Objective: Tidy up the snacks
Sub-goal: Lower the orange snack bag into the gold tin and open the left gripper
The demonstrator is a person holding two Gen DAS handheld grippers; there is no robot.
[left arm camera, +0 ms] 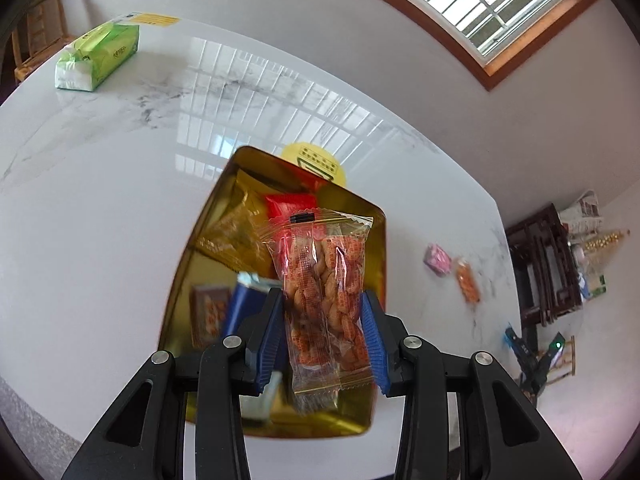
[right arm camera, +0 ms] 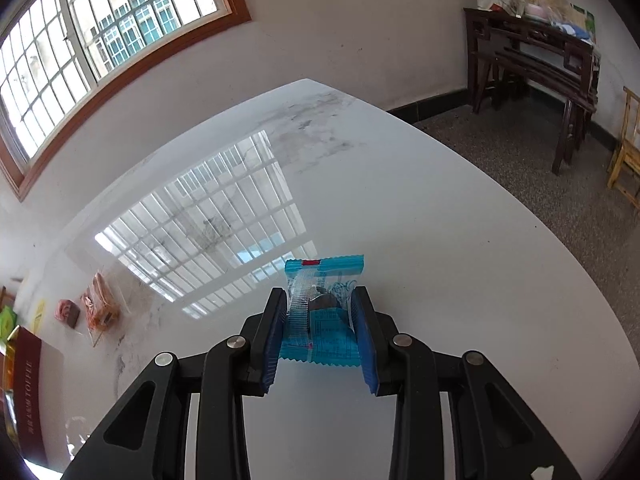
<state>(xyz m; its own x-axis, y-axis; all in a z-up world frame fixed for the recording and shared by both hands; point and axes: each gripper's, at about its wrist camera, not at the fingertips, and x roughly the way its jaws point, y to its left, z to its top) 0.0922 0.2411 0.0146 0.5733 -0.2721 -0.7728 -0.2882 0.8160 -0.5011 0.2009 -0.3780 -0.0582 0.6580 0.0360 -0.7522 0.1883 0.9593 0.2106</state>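
Note:
My left gripper (left arm camera: 323, 300) is shut on a clear packet of twisted fried dough with red print (left arm camera: 320, 280), held above an open gold tin (left arm camera: 184, 264). Inside the tin lie a red packet (left arm camera: 290, 204), a gold wrapper (left arm camera: 230, 228), a blue packet (left arm camera: 244, 300) and a brown one (left arm camera: 210, 312). My right gripper (right arm camera: 320, 296) is shut on a blue snack packet (right arm camera: 324, 312) over the white marble table (right arm camera: 440, 260). A pink packet (left arm camera: 438, 258) and an orange packet (left arm camera: 467, 282) lie on the table right of the tin; the right wrist view shows the same pink packet (right arm camera: 67, 312) and orange packet (right arm camera: 100, 304) at far left.
A green tissue pack (left arm camera: 98, 58) lies at the table's far left. A yellow round sticker (left arm camera: 314, 160) sits behind the tin. A dark red lid marked TOFFEE (right arm camera: 34, 392) lies at the left edge. A dark wooden side table (right arm camera: 532, 60) and a wooden chair (right arm camera: 628, 152) stand beyond.

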